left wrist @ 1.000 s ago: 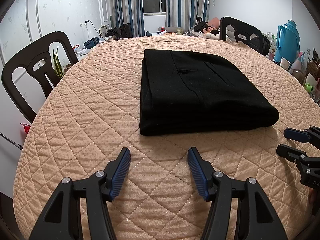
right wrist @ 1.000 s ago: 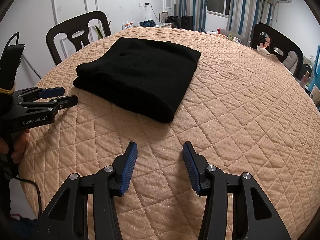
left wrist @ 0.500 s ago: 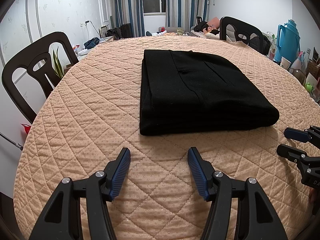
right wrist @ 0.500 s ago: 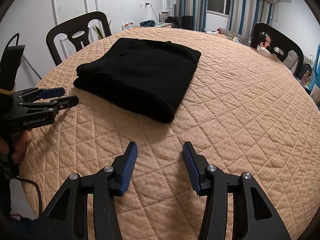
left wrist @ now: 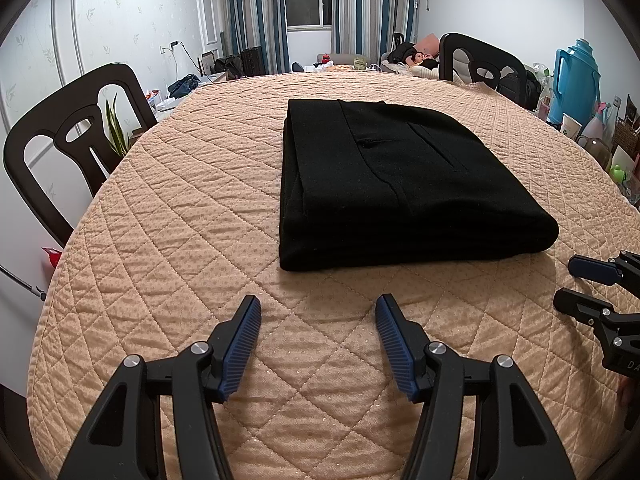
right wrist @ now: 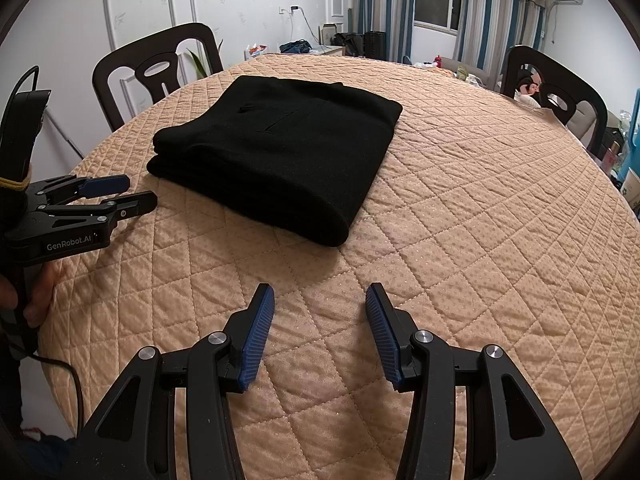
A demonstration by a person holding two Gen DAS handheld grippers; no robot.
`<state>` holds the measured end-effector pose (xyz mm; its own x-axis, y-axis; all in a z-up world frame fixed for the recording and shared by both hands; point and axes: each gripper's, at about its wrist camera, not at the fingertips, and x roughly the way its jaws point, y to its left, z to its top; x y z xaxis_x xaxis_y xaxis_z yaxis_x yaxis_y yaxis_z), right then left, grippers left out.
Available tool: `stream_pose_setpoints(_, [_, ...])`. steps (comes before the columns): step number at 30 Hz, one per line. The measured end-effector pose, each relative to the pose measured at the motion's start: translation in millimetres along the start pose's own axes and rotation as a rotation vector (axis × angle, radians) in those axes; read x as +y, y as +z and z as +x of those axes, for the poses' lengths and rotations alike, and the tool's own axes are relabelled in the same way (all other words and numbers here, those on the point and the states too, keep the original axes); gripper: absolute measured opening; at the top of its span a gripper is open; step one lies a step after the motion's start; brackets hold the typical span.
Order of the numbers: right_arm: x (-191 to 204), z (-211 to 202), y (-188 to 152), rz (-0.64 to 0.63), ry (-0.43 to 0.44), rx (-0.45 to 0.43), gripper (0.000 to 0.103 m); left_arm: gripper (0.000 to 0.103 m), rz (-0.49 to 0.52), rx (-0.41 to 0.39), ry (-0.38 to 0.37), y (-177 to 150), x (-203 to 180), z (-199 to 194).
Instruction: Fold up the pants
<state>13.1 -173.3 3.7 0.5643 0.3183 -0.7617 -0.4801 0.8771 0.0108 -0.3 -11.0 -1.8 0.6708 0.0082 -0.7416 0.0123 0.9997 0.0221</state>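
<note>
Black pants [left wrist: 392,184] lie on a peach diamond-quilted tablecloth [left wrist: 168,216]; the jaws carry blue ribbed pads [left wrist: 240,344].

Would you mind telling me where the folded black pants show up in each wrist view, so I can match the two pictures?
Left wrist view: the folded black pants lie centre, slightly right, beyond the open left gripper.
Right wrist view: the folded black pants lie upper left of centre, beyond the open right gripper.
Shared landmark: the dark chair at the table's left edge.

Folded black pants [right wrist: 276,160] lie on the quilted table [right wrist: 480,240]; the right gripper [right wrist: 320,300] hovers nearby, fingers [right wrist: 256,336] spread.
</note>
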Motion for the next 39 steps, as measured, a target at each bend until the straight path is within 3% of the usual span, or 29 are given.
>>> stream_pose_setpoints(39, [0.2, 0.1, 0.0, 0.000, 0.000, 0.000, 0.049, 0.064, -0.005, 0.005, 0.001, -1.5, 2.3, 1.7])
